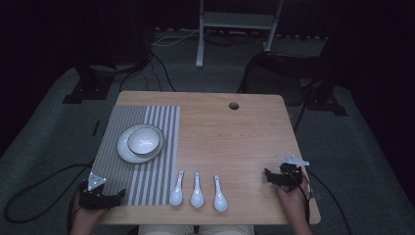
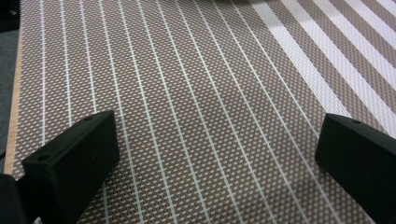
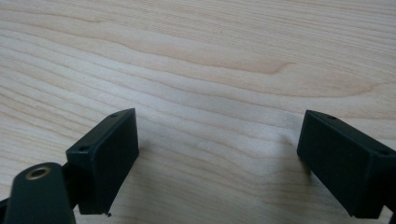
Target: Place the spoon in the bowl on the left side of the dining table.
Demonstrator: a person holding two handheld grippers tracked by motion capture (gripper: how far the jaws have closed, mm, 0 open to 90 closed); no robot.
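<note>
A pale wooden surface (image 1: 235, 142) carries a striped placemat (image 1: 117, 166) on its left half, with a white bowl (image 1: 144, 139) sitting in a white plate (image 1: 126, 152) on the mat. Three white spoons (image 1: 197, 191) lie side by side just right of the mat's near corner, bowls toward the person. The left tongs (image 1: 117, 198) rest at the mat's near left corner, jaws spread wide over the weave with nothing between them. The right tongs (image 1: 267, 174) sit near the surface's right edge, well apart from the spoons, jaws likewise wide and empty over bare wood.
</note>
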